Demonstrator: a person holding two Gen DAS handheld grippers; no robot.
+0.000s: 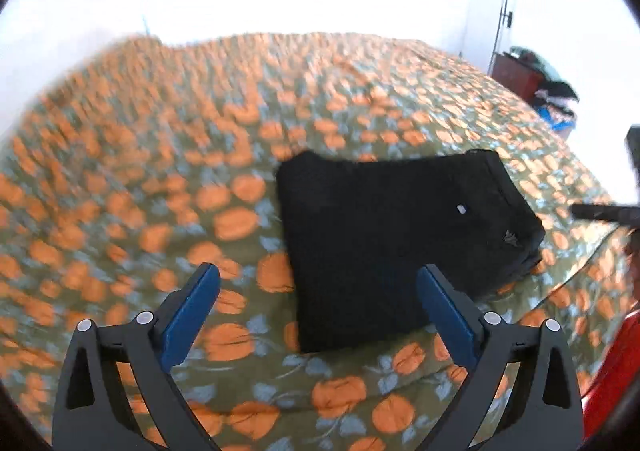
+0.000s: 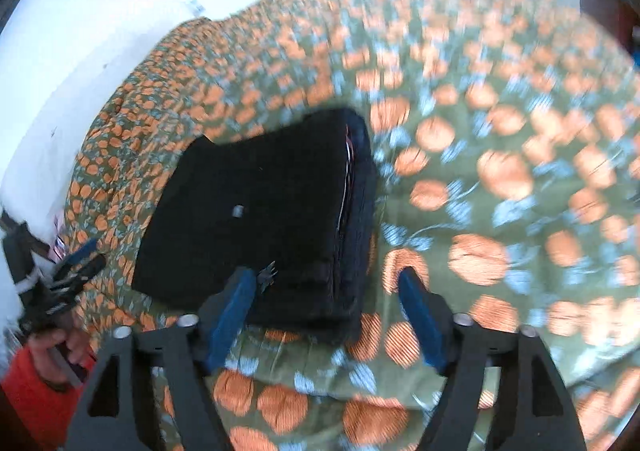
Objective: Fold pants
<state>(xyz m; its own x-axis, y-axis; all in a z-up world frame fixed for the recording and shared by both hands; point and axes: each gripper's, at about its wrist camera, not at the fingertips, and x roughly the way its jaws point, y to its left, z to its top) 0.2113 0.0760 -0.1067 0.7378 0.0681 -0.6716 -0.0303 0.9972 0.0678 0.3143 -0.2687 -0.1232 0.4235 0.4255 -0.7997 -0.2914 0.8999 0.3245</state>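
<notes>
The black pants (image 1: 392, 235) lie folded into a compact rectangle on the bed, with a small white tag on top. In the right wrist view the pants (image 2: 260, 211) show stacked layers along their right edge. My left gripper (image 1: 318, 275) is open and empty, held above the near edge of the pants. My right gripper (image 2: 326, 279) is open and empty, its blue fingers (image 2: 236, 307) straddling the near right corner of the folded pants. The left gripper also shows at the left edge of the right wrist view (image 2: 76, 263).
The bedspread (image 1: 160, 179) is olive with orange flowers and covers the whole bed. A dark red cabinet (image 1: 516, 75) with piled clothes stands at the far right by a white wall. A red sleeve (image 2: 28, 391) shows at lower left.
</notes>
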